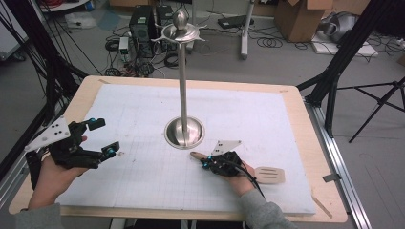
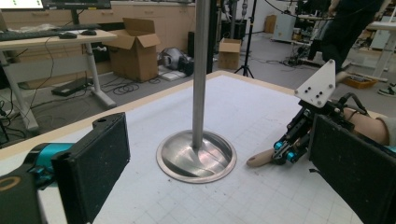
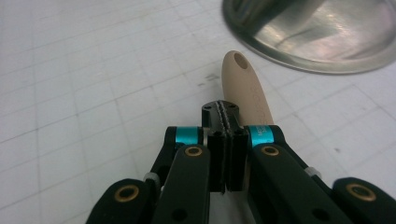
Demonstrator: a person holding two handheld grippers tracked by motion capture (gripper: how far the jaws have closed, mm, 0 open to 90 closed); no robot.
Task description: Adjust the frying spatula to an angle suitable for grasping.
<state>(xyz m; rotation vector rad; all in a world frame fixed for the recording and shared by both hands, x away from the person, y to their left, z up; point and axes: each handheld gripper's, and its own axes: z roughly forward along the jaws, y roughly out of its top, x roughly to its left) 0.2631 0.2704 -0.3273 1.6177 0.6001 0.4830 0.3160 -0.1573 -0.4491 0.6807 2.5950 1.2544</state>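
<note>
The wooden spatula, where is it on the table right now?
In the high view the wooden spatula lies on the white mat at the near right, under the right gripper, its handle tip beside the steel stand's base.

Even indoor light, soft shadows, slight blur.

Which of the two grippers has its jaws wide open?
The left gripper, held over the mat's left side; its pads stand far apart. The right gripper is shut above the spatula handle.

obstacle: steel stand (image 1: 184,129) mid-mat | spatula (image 1: 267,174) just beside its base | free: left mat, probably far side
</note>
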